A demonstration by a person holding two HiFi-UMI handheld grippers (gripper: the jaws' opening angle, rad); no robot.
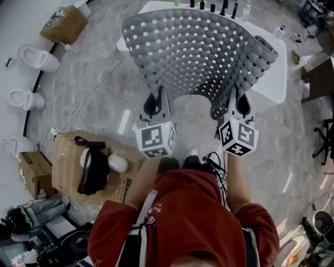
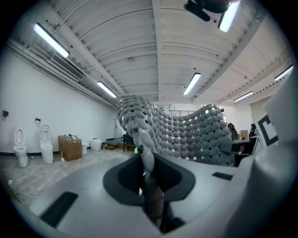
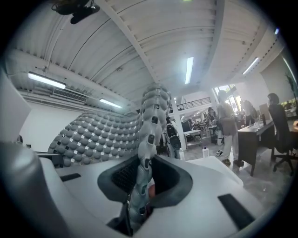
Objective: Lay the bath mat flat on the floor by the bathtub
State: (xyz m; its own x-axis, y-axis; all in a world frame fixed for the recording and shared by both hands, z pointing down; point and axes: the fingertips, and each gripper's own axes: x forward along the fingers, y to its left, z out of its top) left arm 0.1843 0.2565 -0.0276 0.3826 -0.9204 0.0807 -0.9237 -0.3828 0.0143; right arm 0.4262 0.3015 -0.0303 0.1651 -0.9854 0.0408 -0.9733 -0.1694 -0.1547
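A grey bath mat (image 1: 201,49) full of square holes hangs spread between my two grippers, held in the air over the white bathtub (image 1: 274,73) and the marble floor. My left gripper (image 1: 155,104) is shut on the mat's near left corner, and that edge rises between its jaws (image 2: 144,153) in the left gripper view. My right gripper (image 1: 237,104) is shut on the near right corner, where the mat's edge (image 3: 146,139) stands up from the jaws. The mat (image 2: 186,135) bows away from me in a curve.
Bottles (image 1: 214,7) stand along the tub's far rim. A cardboard box (image 1: 86,167) with a headset on it sits at my left, toilets (image 1: 36,57) line the left wall. My shoes (image 1: 180,162) stand just behind the grippers. People and desks (image 3: 242,125) are off to the right.
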